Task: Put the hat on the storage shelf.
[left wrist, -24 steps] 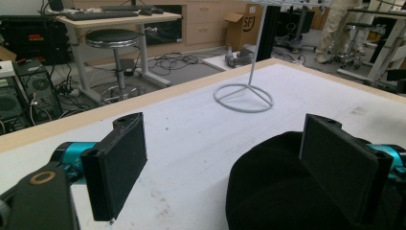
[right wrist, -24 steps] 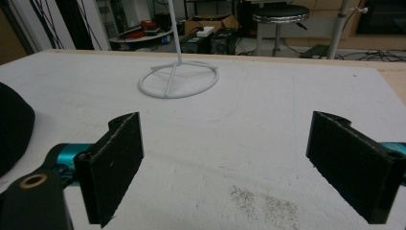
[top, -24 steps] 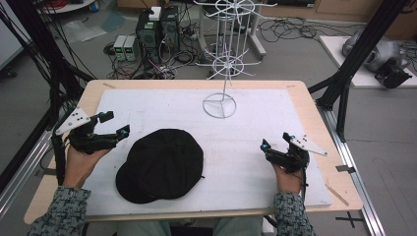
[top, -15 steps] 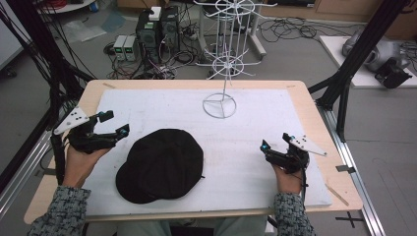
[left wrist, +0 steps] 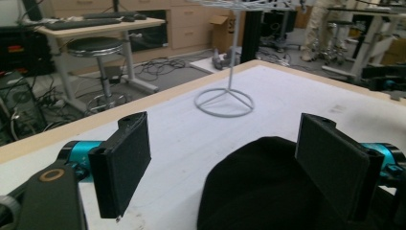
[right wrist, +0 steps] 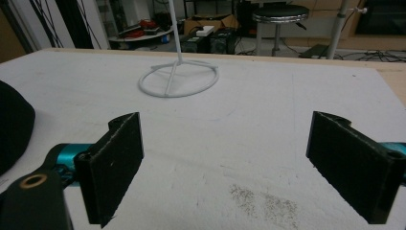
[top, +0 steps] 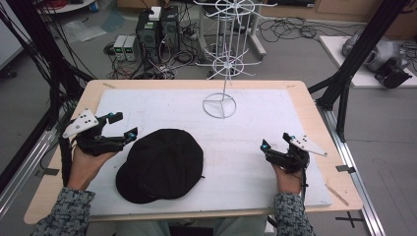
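A black cap [top: 162,164] lies flat on the white mat [top: 255,123] covering the table [top: 314,108], toward the person's left and near the front edge. The left gripper [top: 123,137] sits just beside the cap's left rear edge, jaws wide apart and empty; in the left gripper view the crown [left wrist: 268,187] already rises between and below the two black pads, so this gripper is by far the nearer one. The right gripper [top: 265,147] rests well apart from the cap, across a bare stretch of mat on the person's right, its jaws also spread wide with nothing between them; in the right gripper view only the cap's edge [right wrist: 14,134] shows at far left.

The cap's long axis runs diagonally, from the rounded crown at the back right down to the brim, which seems to point toward the front left corner of the table, though black on black makes the brim's edge hard to pick out. From the left jaws the cap lies to the right and slightly forward.

A white wire display stand [top: 223,64] stands at the back centre of the mat, well apart from the cap. My judgement is that the left gripper is about to close on the crown's near edge
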A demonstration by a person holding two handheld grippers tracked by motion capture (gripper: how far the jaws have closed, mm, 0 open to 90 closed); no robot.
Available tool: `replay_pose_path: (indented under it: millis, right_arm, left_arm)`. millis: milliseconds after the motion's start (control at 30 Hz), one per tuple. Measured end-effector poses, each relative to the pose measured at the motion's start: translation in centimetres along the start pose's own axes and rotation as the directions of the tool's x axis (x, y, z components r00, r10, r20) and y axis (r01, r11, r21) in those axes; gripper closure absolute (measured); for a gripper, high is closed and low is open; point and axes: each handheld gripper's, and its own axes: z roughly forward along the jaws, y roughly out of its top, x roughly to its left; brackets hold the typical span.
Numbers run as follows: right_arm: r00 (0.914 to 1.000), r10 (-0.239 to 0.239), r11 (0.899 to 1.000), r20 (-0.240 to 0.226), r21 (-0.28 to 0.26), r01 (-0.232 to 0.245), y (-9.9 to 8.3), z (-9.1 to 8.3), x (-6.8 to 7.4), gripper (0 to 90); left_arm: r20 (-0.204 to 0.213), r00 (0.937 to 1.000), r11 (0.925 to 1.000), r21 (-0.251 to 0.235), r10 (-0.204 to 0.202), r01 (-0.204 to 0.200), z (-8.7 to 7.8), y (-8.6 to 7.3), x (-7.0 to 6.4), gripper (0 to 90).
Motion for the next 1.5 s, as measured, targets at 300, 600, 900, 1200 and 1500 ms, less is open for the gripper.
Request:
replay_pose_path:
  millis: [300, 600, 900, 1200, 1500]
  right_arm:
    - [1.0000, 0.006, 1.000, 0.001, 0.007, -0.006, -0.1, 0.0, -0.1, 11.6]
    - [1.0000, 0.000, 1.000, 0.002, 0.002, 0.000, -0.1, 0.0, -0.2, 11.6]
    - [1.0000, 0.007, 1.000, 0.004, 0.003, -0.007, -0.1, 0.0, -0.3, 11.6]
    - [1.0000, 0.002, 1.000, 0.004, 0.003, -0.002, -0.1, -0.1, -0.3, 11.6]
    - [0.9999, 0.001, 1.000, 0.014, -0.003, -0.001, -0.1, -0.3, -0.5, 11.6]
  left_arm:
    - [0.122, 0.9903, 0.9946, 0.070, 0.067, -0.076, 1.9, -0.2, -2.2, 24.7]
    - [0.210, 0.9724, 0.9800, 0.146, 0.103, -0.135, 3.5, -0.9, -3.8, 30.4]
    - [0.274, 0.9566, 0.9580, 0.234, 0.099, -0.166, 4.8, -1.7, -4.6, 37.5]
    - [0.272, 0.9594, 0.9314, 0.324, 0.077, -0.166, 5.4, -2.1, -4.9, 50.5]
    - [0.281, 0.9528, 0.9190, 0.335, 0.114, -0.208, 5.4, -2.2, -5.5, 79.7]
